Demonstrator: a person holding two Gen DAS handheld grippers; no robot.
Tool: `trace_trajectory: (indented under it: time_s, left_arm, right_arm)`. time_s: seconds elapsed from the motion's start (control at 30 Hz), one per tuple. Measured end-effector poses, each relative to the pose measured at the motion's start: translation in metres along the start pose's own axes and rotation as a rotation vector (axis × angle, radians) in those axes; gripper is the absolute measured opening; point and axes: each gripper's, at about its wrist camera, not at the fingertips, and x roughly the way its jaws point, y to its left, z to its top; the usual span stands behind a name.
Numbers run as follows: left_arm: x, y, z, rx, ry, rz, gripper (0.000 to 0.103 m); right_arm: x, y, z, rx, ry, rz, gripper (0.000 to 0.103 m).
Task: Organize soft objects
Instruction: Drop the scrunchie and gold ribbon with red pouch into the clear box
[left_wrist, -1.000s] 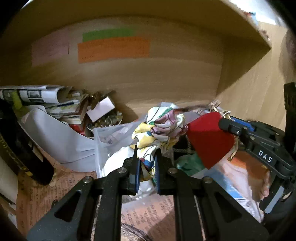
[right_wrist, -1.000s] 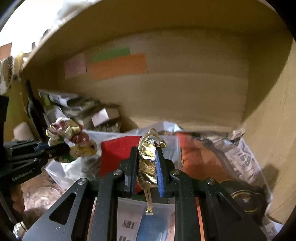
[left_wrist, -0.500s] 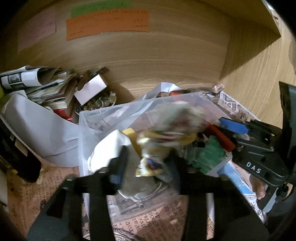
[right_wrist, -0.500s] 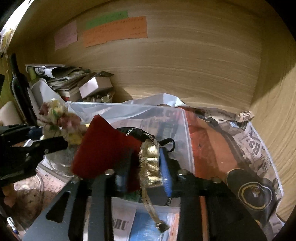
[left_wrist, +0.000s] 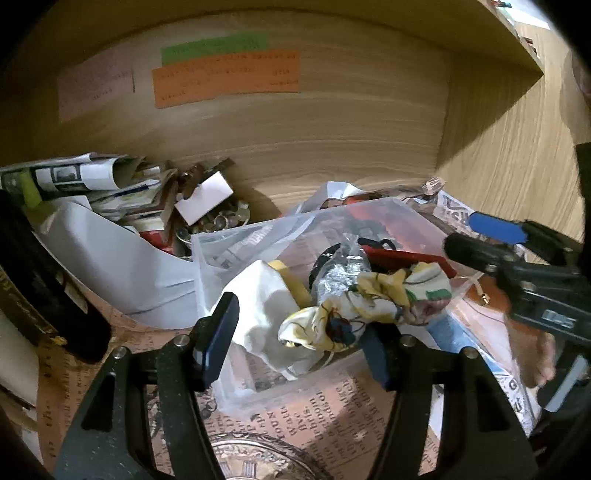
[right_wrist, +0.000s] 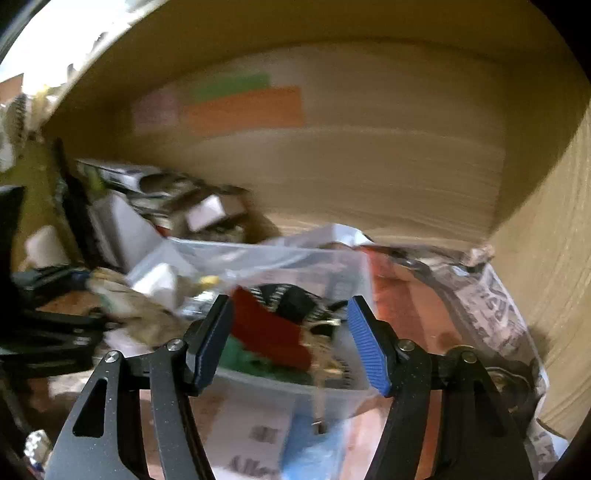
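Left wrist view, as I look along the fingers: I see a wooden shelf bay with a clear plastic bin (left_wrist: 369, 221) in the middle.
Left gripper (left_wrist: 295, 343): my jaws have just been opening and stand apart; neither pad presses on anything.
Floral cloth (left_wrist: 369, 306): crumpled, lying between my jaws toward the right finger, on the near part of the bin's contents. I cannot tell whether it brushes that pad.
Red cloth (left_wrist: 402, 256): just beyond the floral cloth, inside the bin.
White cloth (left_wrist: 262, 306): left of the floral cloth, in the bin.
Right gripper (left_wrist: 491, 236): enters from the right, over the bin's right side.
Paper pile (left_wrist: 92, 184): far left, against the back wall.
Notes (left_wrist: 225, 74): orange, green and pink, stuck on the back wall.

Right wrist view, though it is blurred: same bay.
Right gripper (right_wrist: 291, 343): jaws have just been opening, now wide apart, gripping nothing.
Red cloth (right_wrist: 266, 328): between the jaws, resting in the clear plastic bin (right_wrist: 295, 258).
Gold strap (right_wrist: 319, 387): blurred, hanging loose between the pads.
Floral cloth (right_wrist: 122, 295): left, smeared, by the left gripper.
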Motion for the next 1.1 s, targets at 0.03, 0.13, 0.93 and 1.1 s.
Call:
trace_trajectory:
  time_s: [0.03, 0.13, 0.93, 1.1]
  left_arm:
    - [0.0, 0.0, 0.001, -0.001, -0.001, 0.006, 0.062]
    - [0.005, 0.003, 0.009, -0.014, 0.003, 0.005, 0.062]
    - [-0.003, 0.025, 0.002, -0.051, -0.006, -0.044, 0.062]
    - [-0.027, 0.027, 0.01, -0.065, -0.086, -0.024, 0.062]
  right_arm:
    - [-0.003, 0.003, 0.001, -0.006, -0.008, 0.012, 0.061]
    - [-0.012, 0.016, 0.004, -0.031, -0.034, 0.046, 0.066]
    - [0.047, 0.019, 0.001, -0.043, 0.087, 0.024, 0.068]
    - [0.015, 0.018, 0.012, -0.027, 0.004, 0.032, 0.068]
